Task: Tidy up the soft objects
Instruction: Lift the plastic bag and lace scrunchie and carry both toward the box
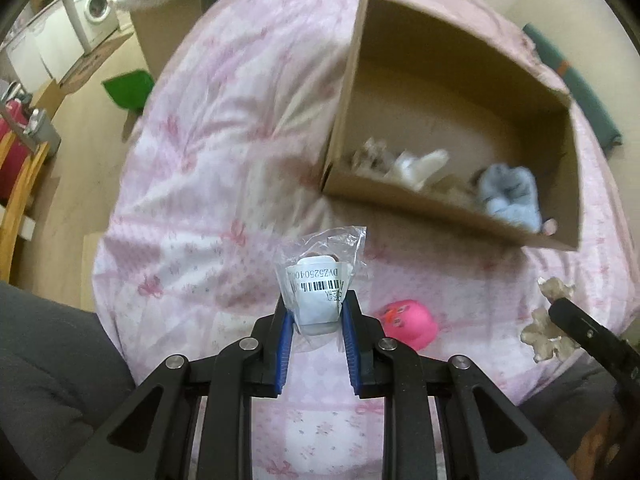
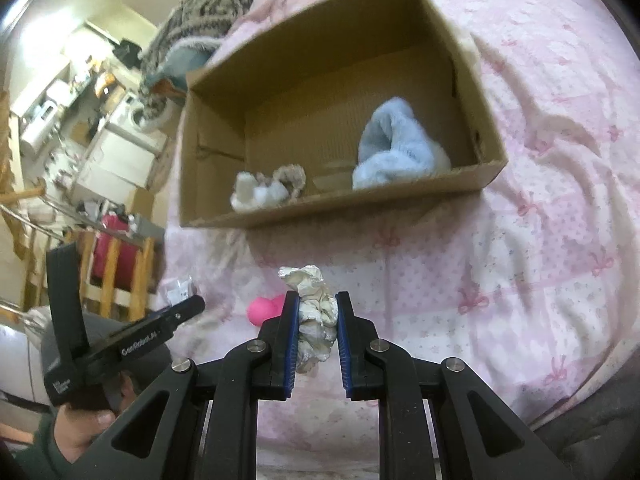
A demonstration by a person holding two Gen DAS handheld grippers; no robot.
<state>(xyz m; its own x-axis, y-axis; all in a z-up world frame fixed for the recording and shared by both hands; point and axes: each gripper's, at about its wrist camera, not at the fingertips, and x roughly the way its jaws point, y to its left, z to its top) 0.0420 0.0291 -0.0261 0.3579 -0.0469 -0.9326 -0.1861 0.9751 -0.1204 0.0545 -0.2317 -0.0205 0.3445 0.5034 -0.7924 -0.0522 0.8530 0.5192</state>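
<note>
Cardboard box, brown and open-topped (image 2: 332, 204), sits on a pink patterned bedspread (image 2: 540, 200), straight ahead of both grippers. The left gripper (image 1: 317, 312) is closed on a clear plastic packet with a white barcode label (image 1: 320, 280). The right gripper (image 2: 318, 312) pinches a crumpled cream fabric scrunchie (image 2: 316, 308), its length running along the fingers. Both loads hang short of the box's near wall; neither looks clearly nearer. A fluffy light-blue soft toy (image 2: 396, 148) already lies inside. A pink rounded toy (image 1: 408, 322) remains on the bedspread.

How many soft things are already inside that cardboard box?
3 visible: a fluffy blue item at the right, and a white piece beside a beige scrunchie at the left. The near wall may hide more.
</note>
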